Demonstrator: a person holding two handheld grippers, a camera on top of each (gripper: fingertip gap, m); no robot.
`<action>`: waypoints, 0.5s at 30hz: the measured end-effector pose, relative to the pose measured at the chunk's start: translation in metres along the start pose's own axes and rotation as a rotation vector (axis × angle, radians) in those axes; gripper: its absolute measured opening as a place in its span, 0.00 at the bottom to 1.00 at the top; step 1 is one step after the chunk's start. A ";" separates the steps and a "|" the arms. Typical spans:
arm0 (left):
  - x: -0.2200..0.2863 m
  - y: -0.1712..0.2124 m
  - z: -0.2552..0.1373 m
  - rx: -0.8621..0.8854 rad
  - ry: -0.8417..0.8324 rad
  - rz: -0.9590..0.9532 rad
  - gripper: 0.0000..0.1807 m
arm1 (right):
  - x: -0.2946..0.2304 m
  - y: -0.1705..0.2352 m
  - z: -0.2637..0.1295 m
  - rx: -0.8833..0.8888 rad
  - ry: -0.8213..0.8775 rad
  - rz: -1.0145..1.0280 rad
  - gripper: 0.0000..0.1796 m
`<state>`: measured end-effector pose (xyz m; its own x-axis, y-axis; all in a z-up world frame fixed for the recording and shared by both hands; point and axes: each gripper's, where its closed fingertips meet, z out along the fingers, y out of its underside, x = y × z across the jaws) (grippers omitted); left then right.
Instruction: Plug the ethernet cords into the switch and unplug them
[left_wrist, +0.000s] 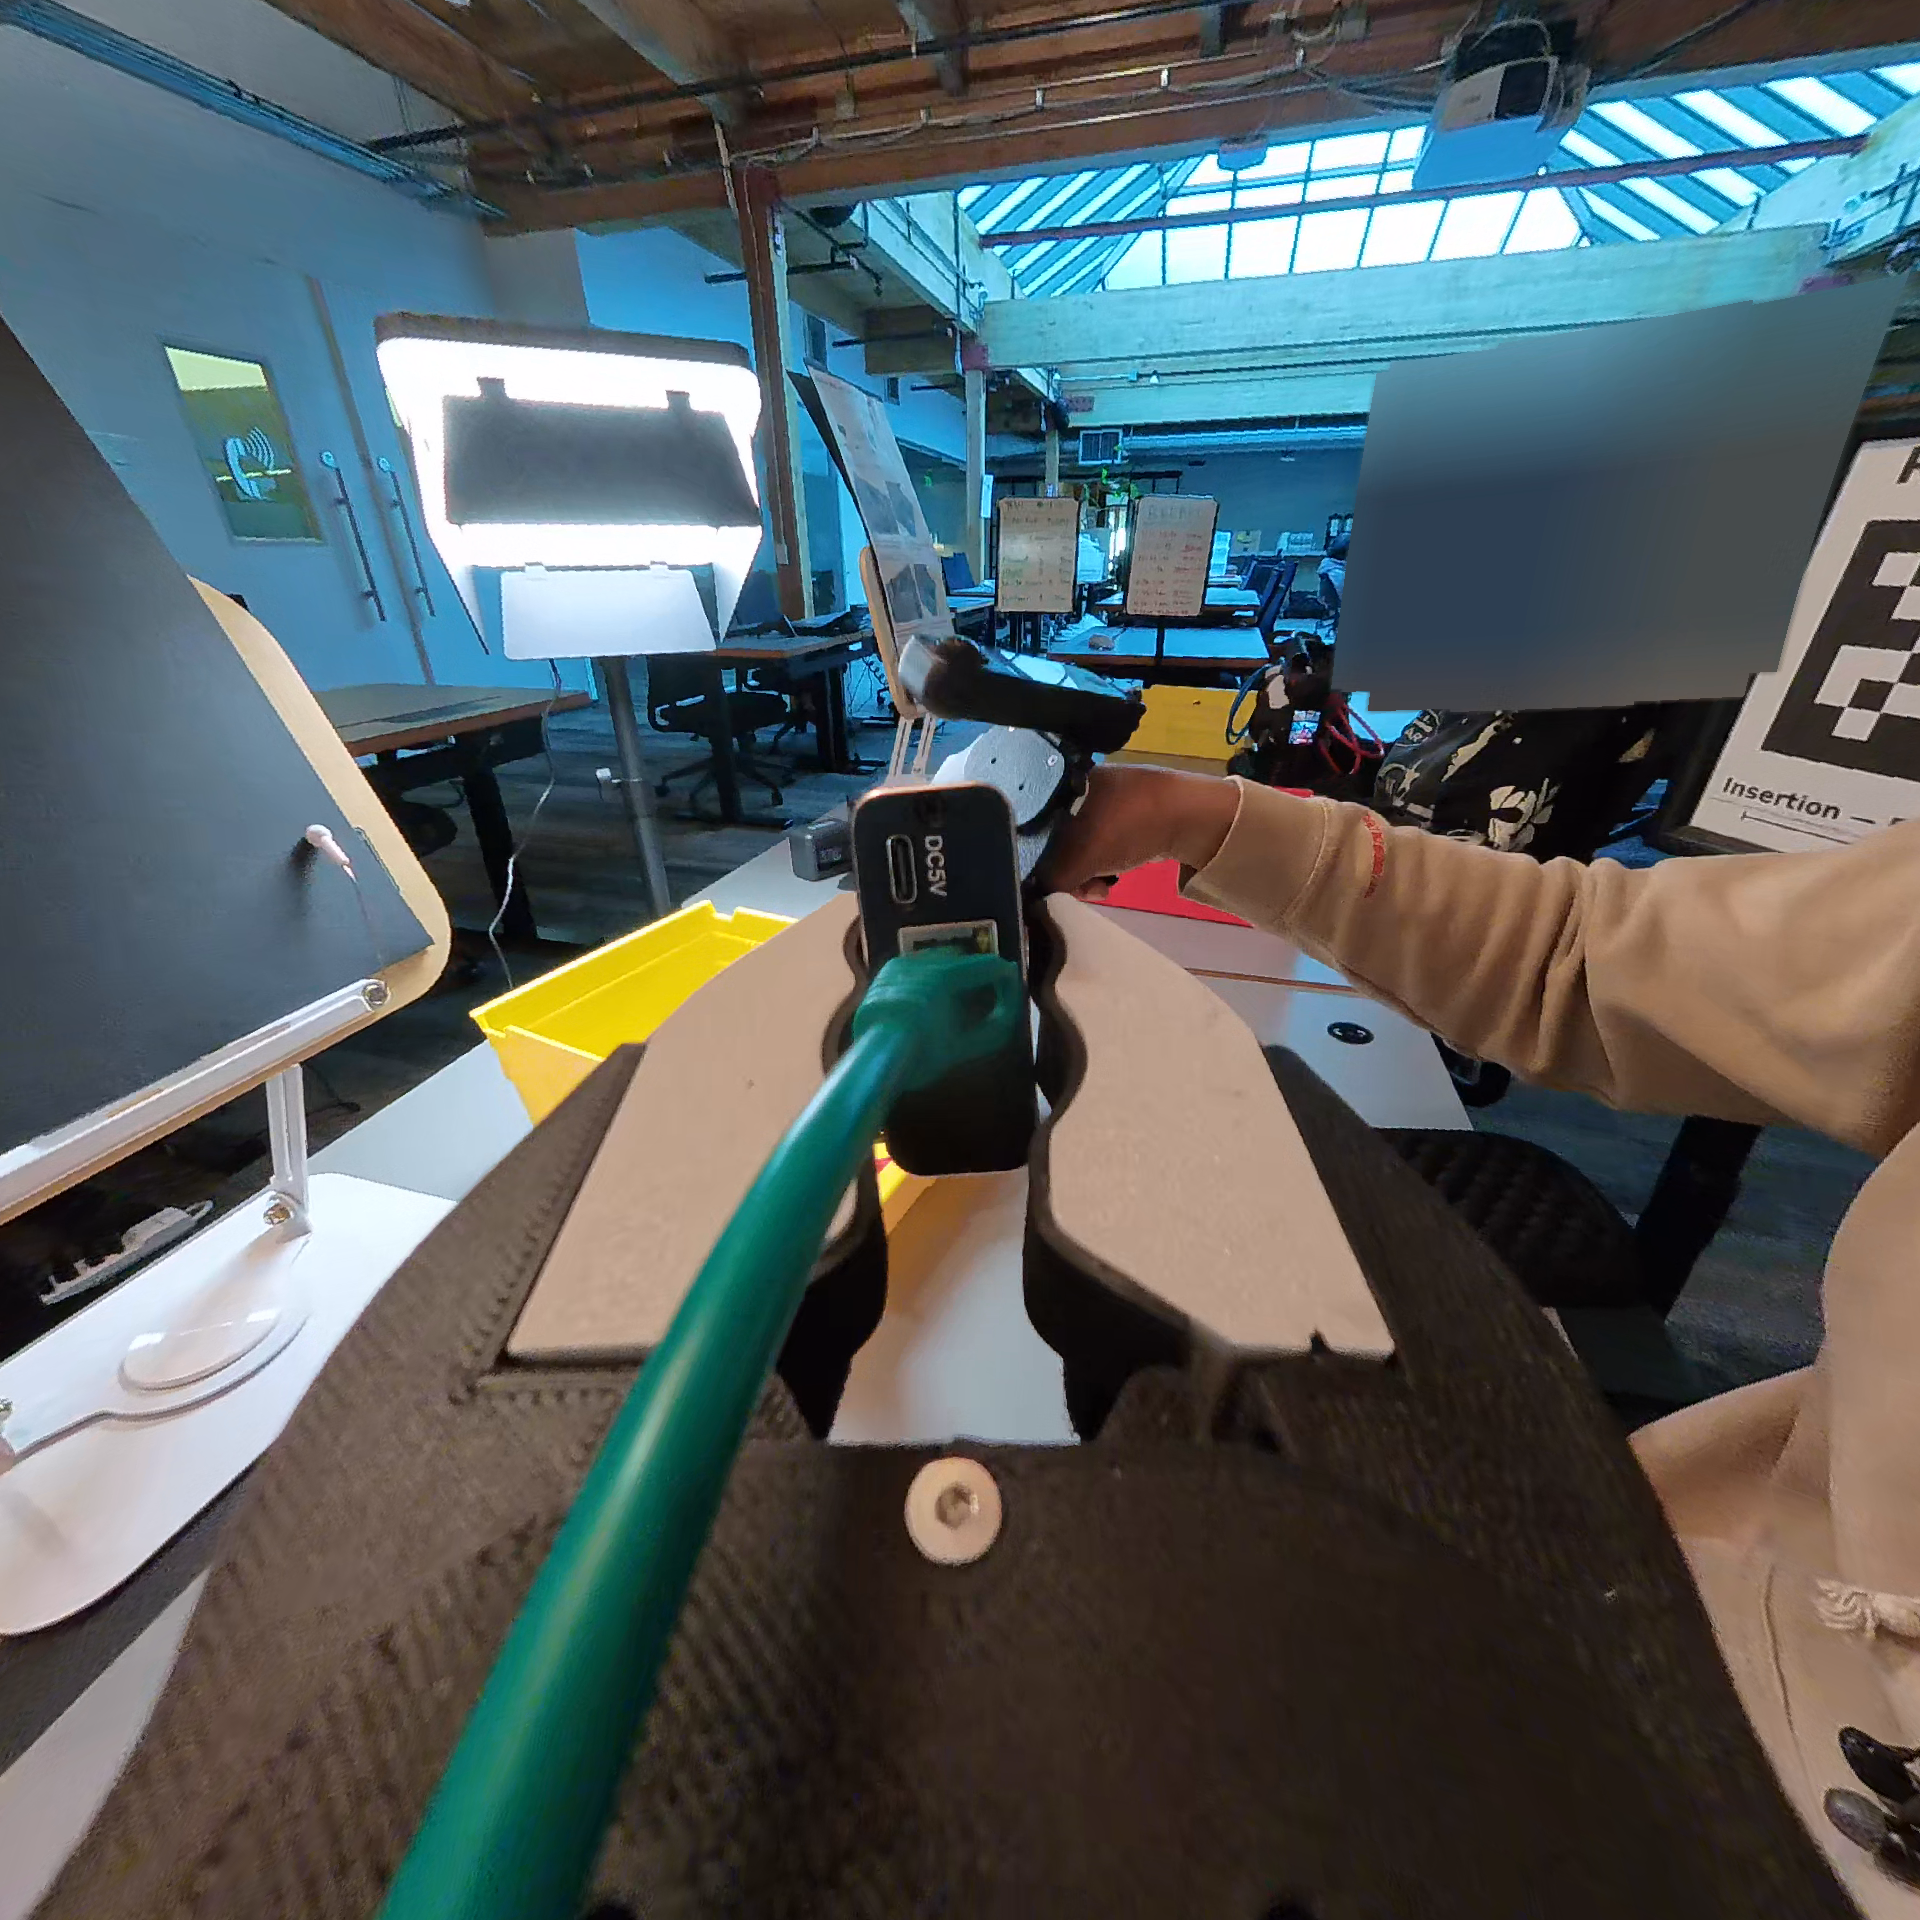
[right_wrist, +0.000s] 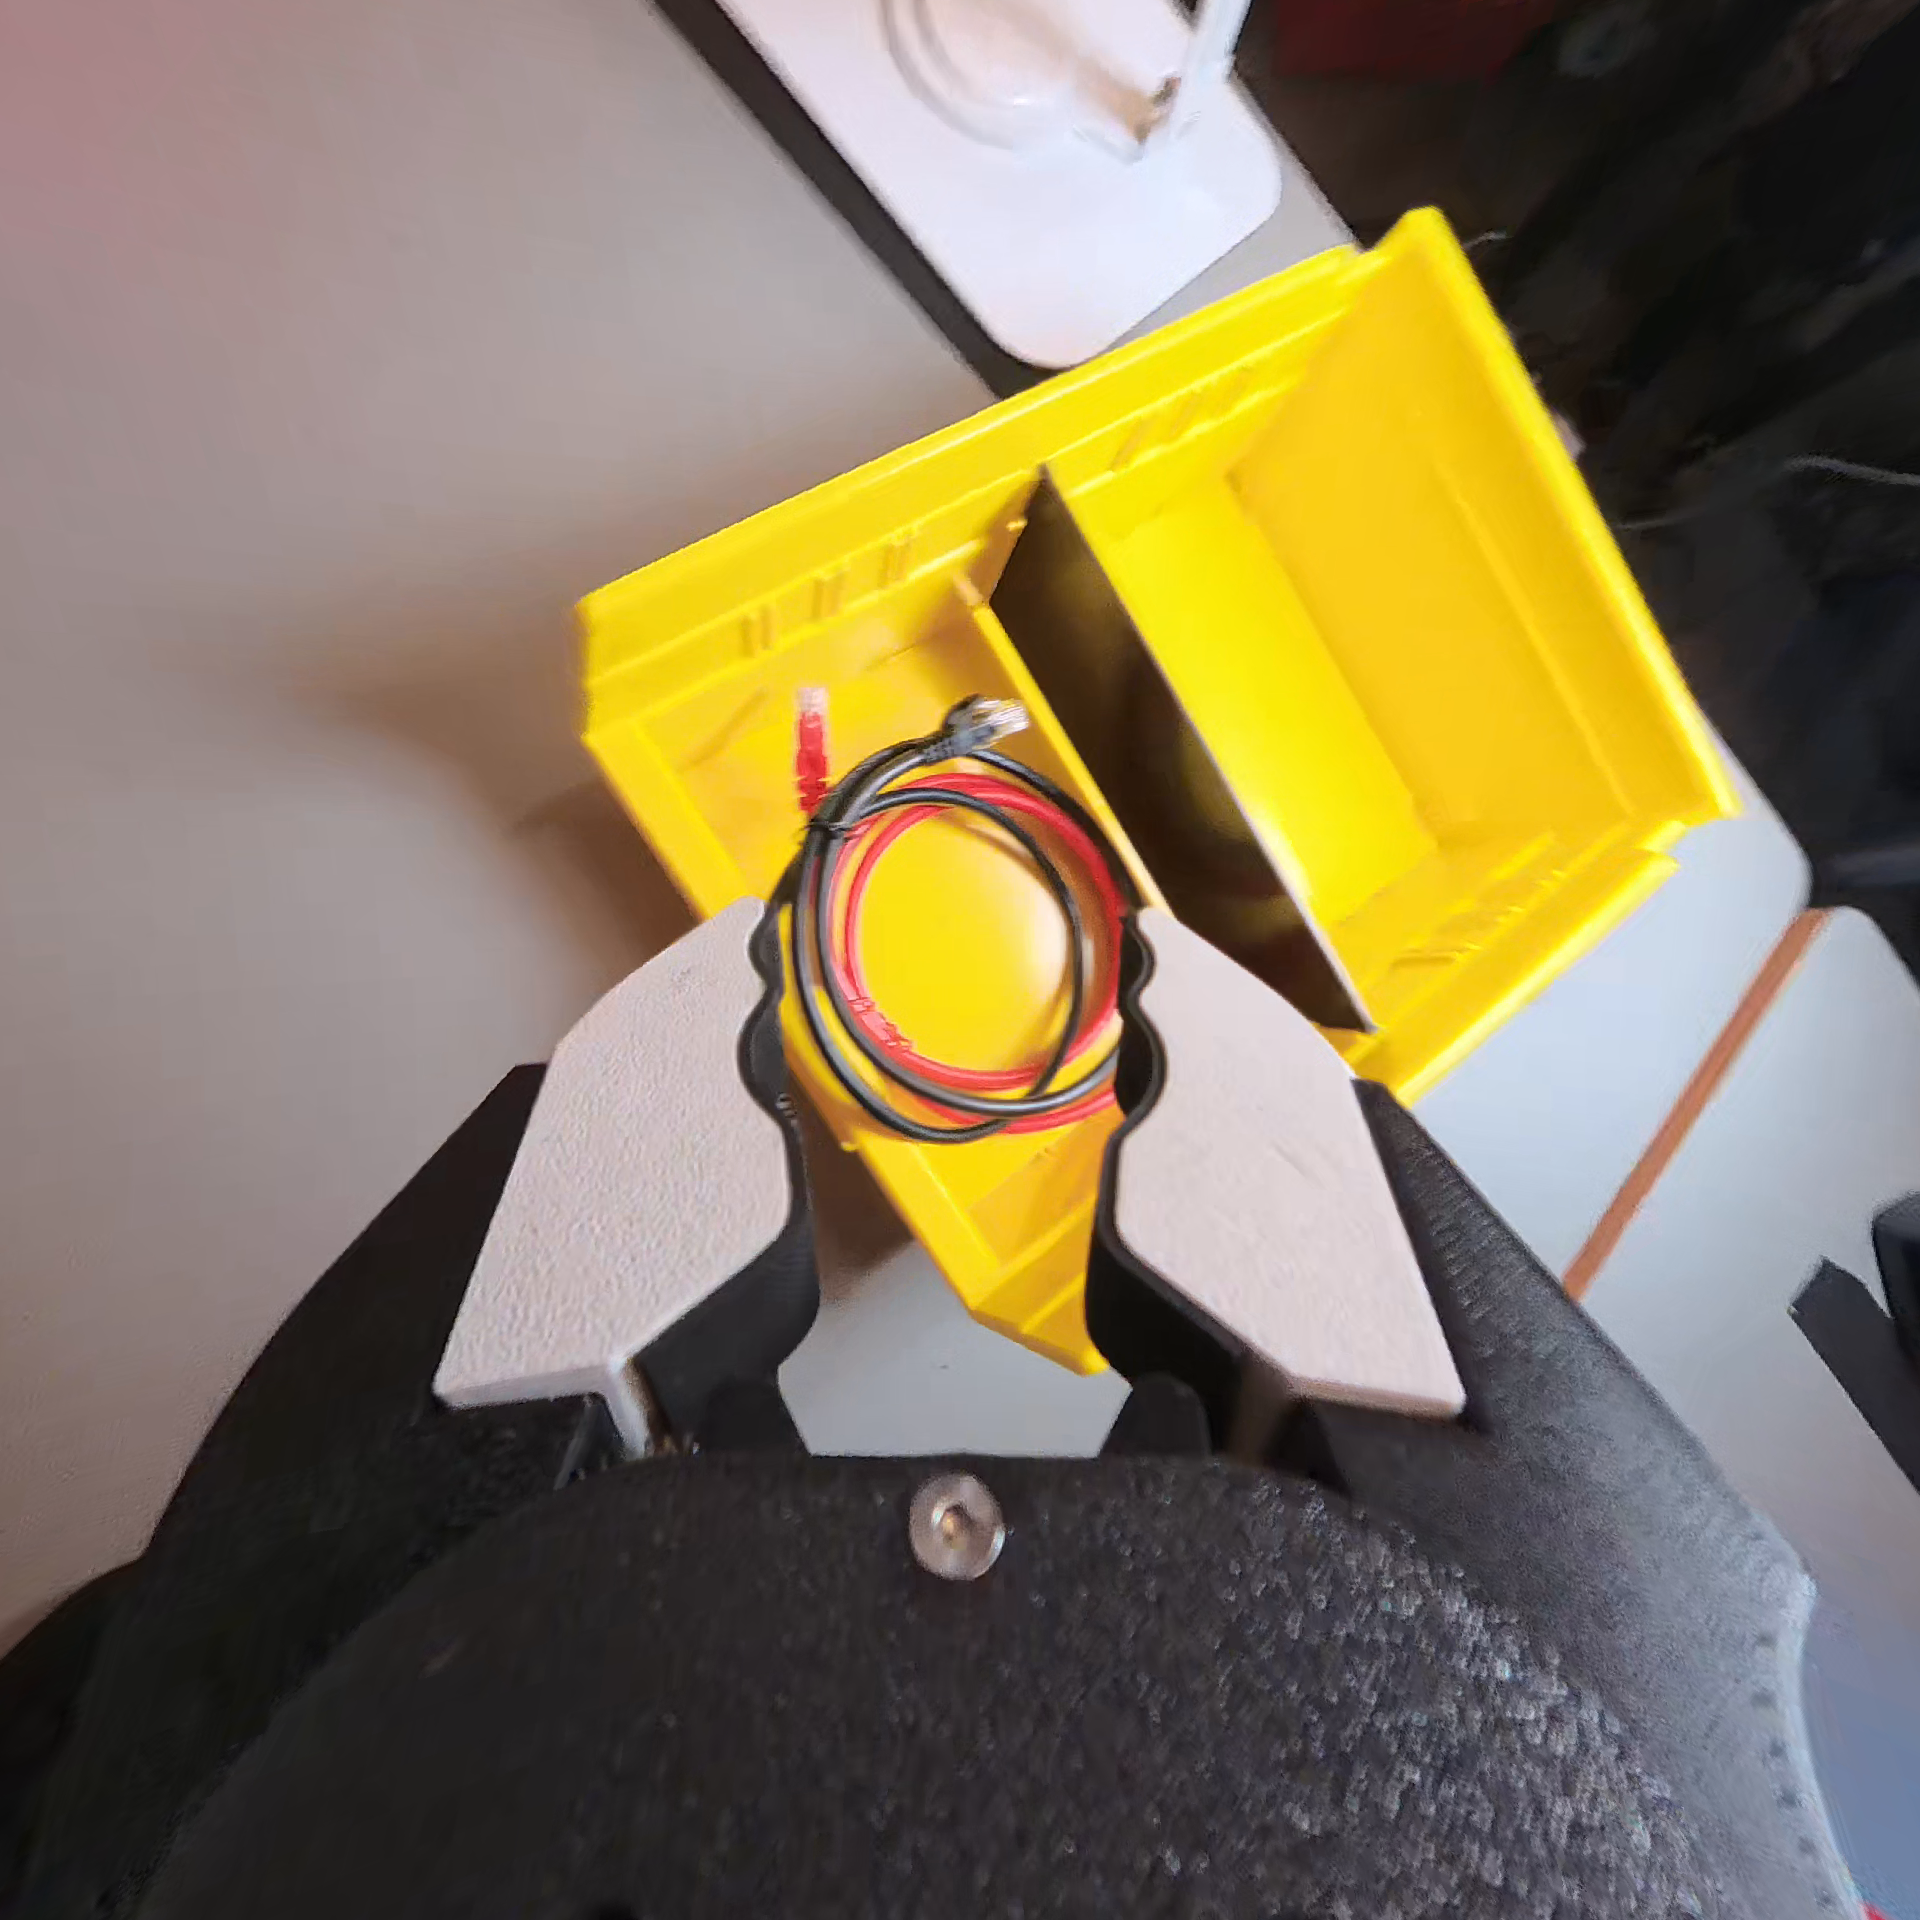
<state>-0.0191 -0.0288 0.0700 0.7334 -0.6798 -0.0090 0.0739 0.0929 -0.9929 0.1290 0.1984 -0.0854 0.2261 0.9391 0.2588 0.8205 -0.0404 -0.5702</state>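
In the left wrist view my left gripper (left_wrist: 948, 935) is shut on a small black switch (left_wrist: 940, 873), held upright between the pads. A green ethernet cord (left_wrist: 727, 1299) is plugged into the switch's port by its green plug (left_wrist: 935, 1003) and runs back toward the camera. My right gripper (right_wrist: 948, 920) is open and empty, hovering over the left compartment of a yellow bin (right_wrist: 831, 582). A coiled red cord (right_wrist: 904, 1049) and a coiled black cord (right_wrist: 810, 997) lie there. The right gripper also shows beyond the switch in the left wrist view (left_wrist: 1013, 717), held by a hand (left_wrist: 1132, 831).
A black divider (right_wrist: 1143, 779) splits the bin; nothing lies in the right compartment. The bin sits on a white table (right_wrist: 260, 520) near its edge. A tilted dark board on a white stand (left_wrist: 156, 831) is at left. A beige sleeve (left_wrist: 1558, 956) crosses from the right. One gripper's finger ends stand about 30 cm off the other's.
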 end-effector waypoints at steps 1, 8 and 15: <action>0.000 0.002 0.001 -0.005 0.004 -0.004 0.15 | -0.010 0.003 0.005 -0.018 -0.028 -0.027 0.33; 0.004 0.034 0.016 -0.129 0.062 -0.037 0.15 | -0.096 -0.043 0.006 0.263 -0.284 -0.138 0.32; 0.016 0.108 0.028 -0.496 0.149 -0.065 0.15 | -0.197 -0.122 -0.071 0.658 -0.633 -0.296 0.31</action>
<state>0.0190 -0.0091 -0.0340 0.6315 -0.7719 0.0738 -0.2395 -0.2847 -0.9282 0.0216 -0.0057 -0.0112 -0.4265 0.8986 0.1035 0.2963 0.2469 -0.9226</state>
